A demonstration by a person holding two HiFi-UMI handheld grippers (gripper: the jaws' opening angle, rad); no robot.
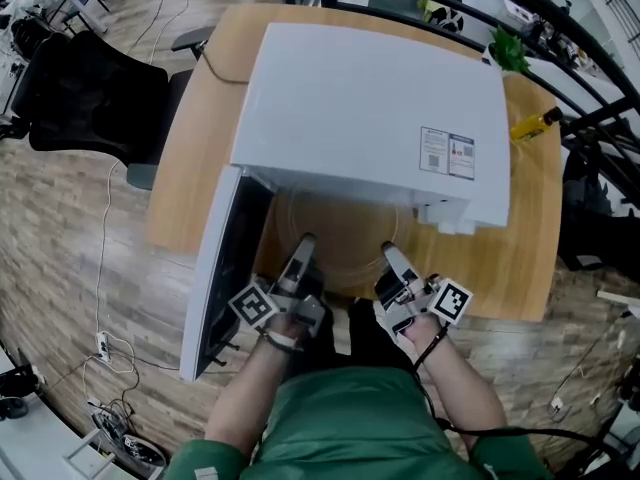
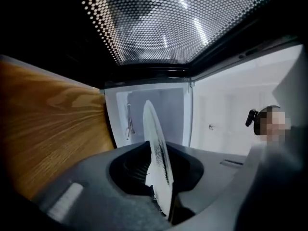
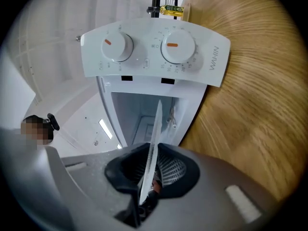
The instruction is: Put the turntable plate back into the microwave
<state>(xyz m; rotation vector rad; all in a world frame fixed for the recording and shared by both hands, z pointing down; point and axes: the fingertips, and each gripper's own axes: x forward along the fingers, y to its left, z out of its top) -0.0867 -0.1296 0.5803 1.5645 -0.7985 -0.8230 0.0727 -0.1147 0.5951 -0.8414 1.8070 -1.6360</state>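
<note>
Clear glass, round and level: this is the turntable plate (image 1: 340,230), and we are holding it by its near rim in front of the white microwave (image 1: 370,108), above the near edge of the wooden table (image 1: 530,248). The left gripper (image 1: 304,242) is pinching the rim on its left side and the right gripper (image 1: 389,252) is pinching it on the right. Each gripper view is showing the thin glass edge clamped between dark pads. The microwave's door (image 1: 222,268) is hanging wide open at the left. The plate's far rim is lying at the microwave's mouth; whether it is already crossing the threshold, we cannot tell.

We are judging this as the carrying-in step. The next move is calling for a level, even push from both grippers into the cavity (image 3: 139,114). After that comes a gentle lowering, so the plate is seating at the centre of the floor before either grip is loosening.

The cavity is looking pale and bare, with no dish or food showing. Its floor is sitting hidden behind the gripper bodies.
</note>
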